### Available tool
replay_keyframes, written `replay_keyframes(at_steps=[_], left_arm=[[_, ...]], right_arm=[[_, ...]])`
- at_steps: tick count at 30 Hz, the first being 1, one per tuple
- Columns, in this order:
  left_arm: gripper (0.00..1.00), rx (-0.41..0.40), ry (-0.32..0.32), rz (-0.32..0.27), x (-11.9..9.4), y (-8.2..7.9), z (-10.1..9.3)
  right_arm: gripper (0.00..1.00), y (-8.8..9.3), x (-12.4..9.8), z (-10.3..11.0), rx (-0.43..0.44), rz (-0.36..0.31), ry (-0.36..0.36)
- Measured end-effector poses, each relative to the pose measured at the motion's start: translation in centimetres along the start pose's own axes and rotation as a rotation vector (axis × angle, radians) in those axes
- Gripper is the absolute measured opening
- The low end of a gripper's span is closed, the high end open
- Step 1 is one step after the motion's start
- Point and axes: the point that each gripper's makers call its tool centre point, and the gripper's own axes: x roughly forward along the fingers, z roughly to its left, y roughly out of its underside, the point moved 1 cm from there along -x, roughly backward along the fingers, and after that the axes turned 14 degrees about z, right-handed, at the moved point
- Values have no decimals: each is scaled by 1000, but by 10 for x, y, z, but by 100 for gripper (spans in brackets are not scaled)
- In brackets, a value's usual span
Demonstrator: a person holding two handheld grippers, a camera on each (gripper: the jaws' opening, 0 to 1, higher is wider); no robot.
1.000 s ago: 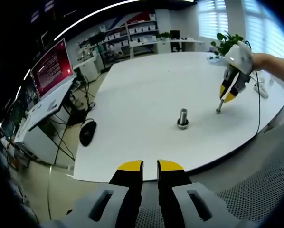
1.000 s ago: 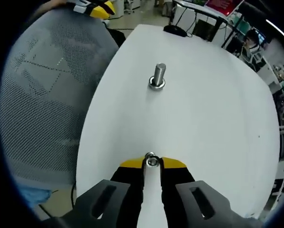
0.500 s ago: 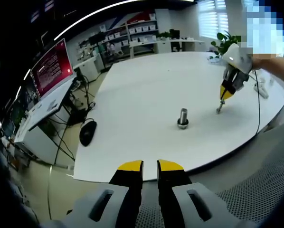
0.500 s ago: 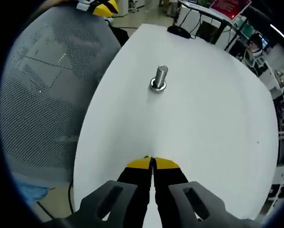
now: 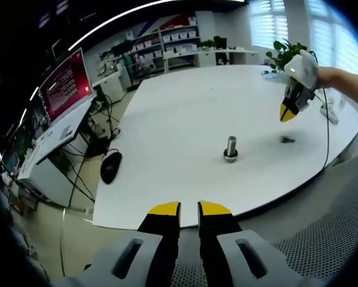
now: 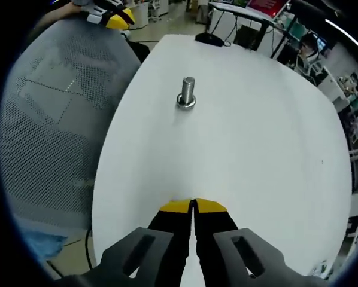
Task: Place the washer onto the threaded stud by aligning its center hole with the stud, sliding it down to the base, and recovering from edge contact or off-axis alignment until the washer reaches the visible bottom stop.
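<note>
The threaded stud [image 5: 230,148] stands upright on its base on the white table [image 5: 185,113]; the right gripper view has the stud [image 6: 186,92] straight ahead. My right gripper [image 5: 287,112] hangs above the table to the stud's right, jaws shut, and nothing shows between its tips [image 6: 193,202]. Below it a small dark piece [image 5: 285,140] lies on the table; it looks like the washer, though it is too small to be sure. My left gripper [image 5: 189,209] stays off the table's near edge, jaws slightly apart and empty. It appears again as the left gripper [image 6: 110,13].
A grey mesh chair back [image 5: 340,239] is beside the table edge, also seen as the chair back [image 6: 53,119]. A black mouse [image 5: 110,166] and a monitor [image 5: 65,84] are on a desk to the left. A plant [image 5: 290,51] and a cable [image 5: 326,119] are at the far right.
The right gripper closed fully, then rose off the table. The piece it held upright on the table now lies flat beneath it. The left gripper has not moved.
</note>
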Motion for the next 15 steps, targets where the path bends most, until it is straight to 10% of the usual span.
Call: replay_keyframes(at_steps=[15], left_arm=[[9,0,-3,4,0,1,0]], right_arm=[[13,49,43,41,165,-16,-73]])
